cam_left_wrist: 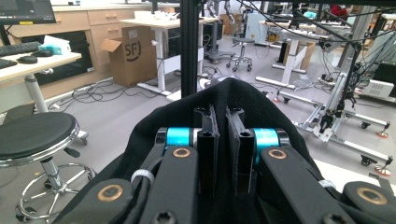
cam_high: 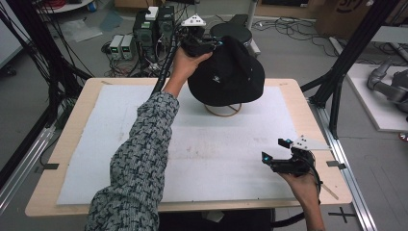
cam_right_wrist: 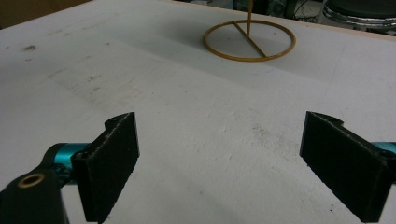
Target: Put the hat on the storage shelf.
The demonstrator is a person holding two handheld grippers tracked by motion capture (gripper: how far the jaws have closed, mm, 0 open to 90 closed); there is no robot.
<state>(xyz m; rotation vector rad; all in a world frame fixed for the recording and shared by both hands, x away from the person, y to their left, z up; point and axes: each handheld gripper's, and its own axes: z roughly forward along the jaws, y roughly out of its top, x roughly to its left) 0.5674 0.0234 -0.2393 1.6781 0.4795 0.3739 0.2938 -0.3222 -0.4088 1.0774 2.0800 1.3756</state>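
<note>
A black brimmed hat (cam_high: 226,72) hangs in the air over the far middle of the table. My left gripper (cam_high: 214,44) is at its upper left edge, shut on the fabric. In the left gripper view the two jaws (cam_left_wrist: 223,112) stand almost together with the hat's black cloth (cam_left_wrist: 266,109) pinched between them. Below the hat a thin gold wire stand (cam_high: 223,111) with a round base sits on the white mat, and the ring (cam_right_wrist: 250,41) lies far ahead in the right gripper view. My right gripper (cam_high: 274,150) rests low near the front right, open, with bare mat between its jaws (cam_right_wrist: 219,154).
The white mat (cam_high: 144,144) covers most of the wooden table. Behind the far edge stand power supplies (cam_high: 154,26), cables and a round black stool (cam_high: 231,30). Black frame posts (cam_high: 337,77) rise beside the table's right side. A cardboard box (cam_left_wrist: 133,51) sits on the floor beyond.
</note>
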